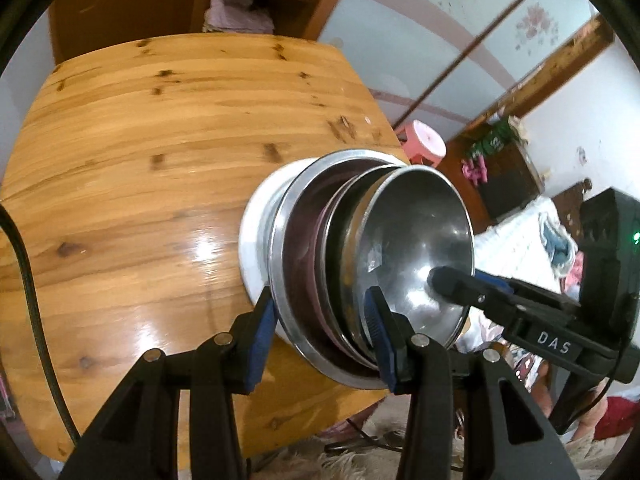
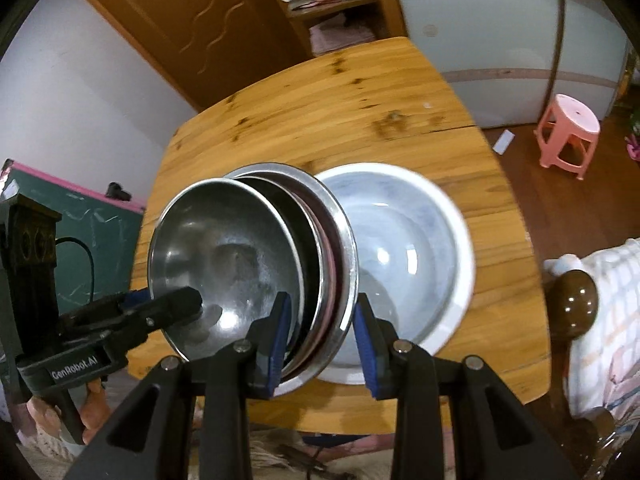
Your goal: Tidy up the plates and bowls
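A nested stack of steel dishes is held tilted on edge above the wooden table (image 1: 140, 160): a small steel bowl (image 1: 416, 240) innermost, a darker dish behind it, a wide steel plate (image 1: 288, 240) outermost. My left gripper (image 1: 320, 328) is shut on the stack's rim, its fingers either side. My right gripper (image 2: 320, 332) is shut on the same stack (image 2: 224, 252) from the opposite side; it shows in the left wrist view (image 1: 452, 284) with a finger inside the small bowl. A large white bowl (image 2: 404, 248) lies on the table directly behind the stack.
A pink stool (image 2: 568, 128) stands on the floor beyond the table. A wooden door and shelf are behind the table. A bed with a checked cover (image 2: 608, 300) and a brown bedpost knob (image 2: 576, 300) are at the right. A cable (image 1: 28, 280) hangs at the left.
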The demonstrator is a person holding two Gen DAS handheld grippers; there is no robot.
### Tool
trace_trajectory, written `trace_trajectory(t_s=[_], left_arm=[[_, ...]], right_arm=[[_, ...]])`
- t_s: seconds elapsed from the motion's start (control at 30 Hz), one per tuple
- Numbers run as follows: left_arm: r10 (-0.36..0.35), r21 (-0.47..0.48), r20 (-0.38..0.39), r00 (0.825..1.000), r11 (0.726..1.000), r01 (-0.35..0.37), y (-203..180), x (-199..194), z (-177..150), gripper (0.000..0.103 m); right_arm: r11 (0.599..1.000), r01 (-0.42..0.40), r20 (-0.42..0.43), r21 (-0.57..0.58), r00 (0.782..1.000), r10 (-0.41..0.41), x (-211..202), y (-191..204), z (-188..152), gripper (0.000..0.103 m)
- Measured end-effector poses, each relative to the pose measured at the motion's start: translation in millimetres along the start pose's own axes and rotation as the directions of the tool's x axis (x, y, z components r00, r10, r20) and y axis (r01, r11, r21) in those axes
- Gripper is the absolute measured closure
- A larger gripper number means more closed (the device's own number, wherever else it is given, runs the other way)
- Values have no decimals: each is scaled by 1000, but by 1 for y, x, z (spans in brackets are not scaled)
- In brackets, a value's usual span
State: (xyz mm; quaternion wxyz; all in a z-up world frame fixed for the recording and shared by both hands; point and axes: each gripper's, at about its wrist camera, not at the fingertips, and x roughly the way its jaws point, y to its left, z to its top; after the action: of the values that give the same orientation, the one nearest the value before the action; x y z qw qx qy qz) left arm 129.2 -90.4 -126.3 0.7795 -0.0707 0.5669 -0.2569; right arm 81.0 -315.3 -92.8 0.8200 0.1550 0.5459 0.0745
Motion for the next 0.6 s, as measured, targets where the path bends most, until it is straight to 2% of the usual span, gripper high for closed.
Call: trace_trajectory(t_s=[0.33,0.6], left_arm=[[26,2,-106,994,1000,-26,-13,58,5,60],[41,11,-127,991,999,-40,-14,64,6,60]], right_arm=[[999,24,-51,23,998,-22,25,-38,10,72],[999,29,-70,45,997,-26,37,-45,13,72]])
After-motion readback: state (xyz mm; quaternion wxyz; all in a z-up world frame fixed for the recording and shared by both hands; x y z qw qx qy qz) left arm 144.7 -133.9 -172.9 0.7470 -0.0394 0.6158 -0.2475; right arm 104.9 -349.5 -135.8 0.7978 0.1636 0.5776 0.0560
